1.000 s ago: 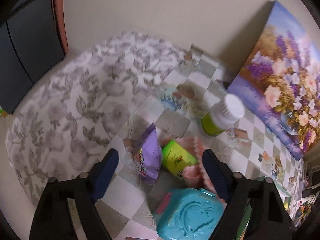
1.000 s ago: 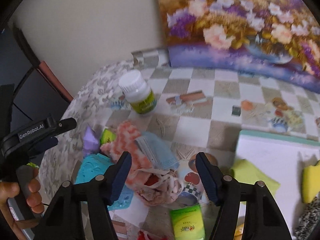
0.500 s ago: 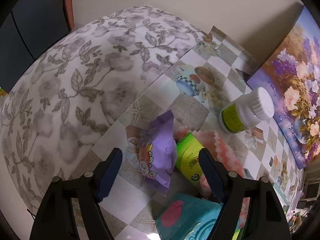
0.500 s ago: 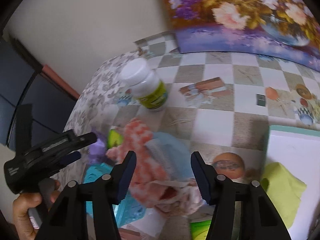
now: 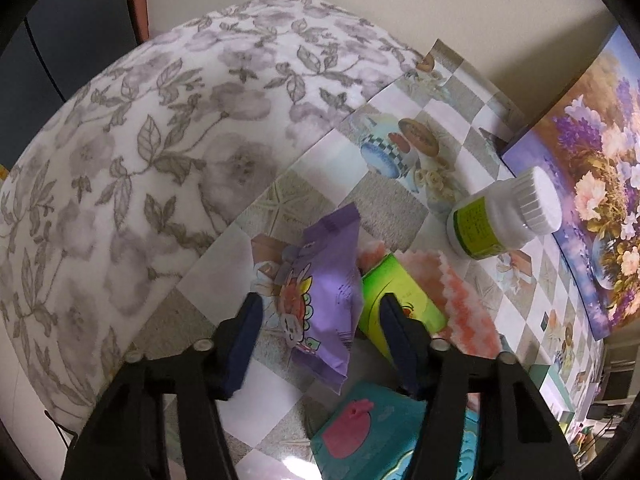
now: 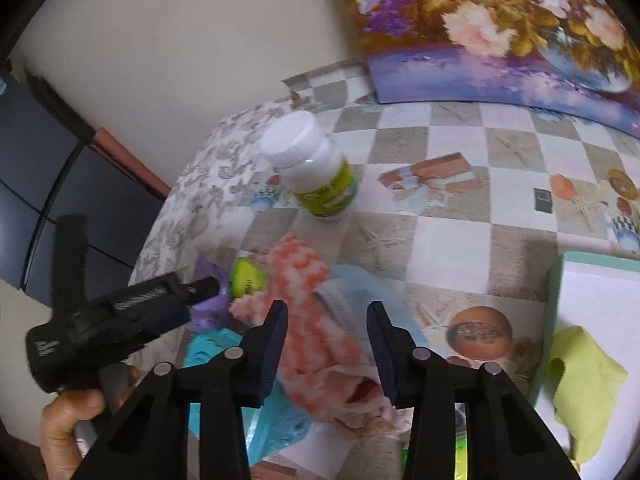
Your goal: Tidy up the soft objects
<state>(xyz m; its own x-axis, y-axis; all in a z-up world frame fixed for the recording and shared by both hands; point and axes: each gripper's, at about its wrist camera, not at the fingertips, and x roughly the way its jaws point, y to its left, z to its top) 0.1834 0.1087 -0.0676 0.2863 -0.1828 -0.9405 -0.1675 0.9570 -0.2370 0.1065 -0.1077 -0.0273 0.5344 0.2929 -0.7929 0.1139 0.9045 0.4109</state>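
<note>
My left gripper [image 5: 320, 312] is open, its jaws on either side of a purple snack packet [image 5: 324, 300] that lies on the checked tablecloth. A green packet [image 5: 396, 308] lies just right of it. My right gripper [image 6: 326, 320] is open, its jaws on either side of an orange-and-white fluffy cloth [image 6: 316, 312] with a light blue cloth [image 6: 356, 292] on it. The orange cloth also shows in the left wrist view [image 5: 464, 304]. The left gripper shows in the right wrist view [image 6: 120, 320], reaching toward the purple packet [image 6: 208, 304].
A white pill bottle [image 6: 312, 164] stands behind the pile. A teal plastic case [image 5: 384, 436] lies near me. A white tray [image 6: 600, 304] at the right holds a yellow-green cloth [image 6: 580, 380]. A flower painting [image 6: 500, 20] leans on the wall. A grey floral cloth [image 5: 160, 160] covers the left.
My left gripper has moved forward and narrowed around the purple packet. My right gripper has moved forward over the orange cloth and narrowed a little.
</note>
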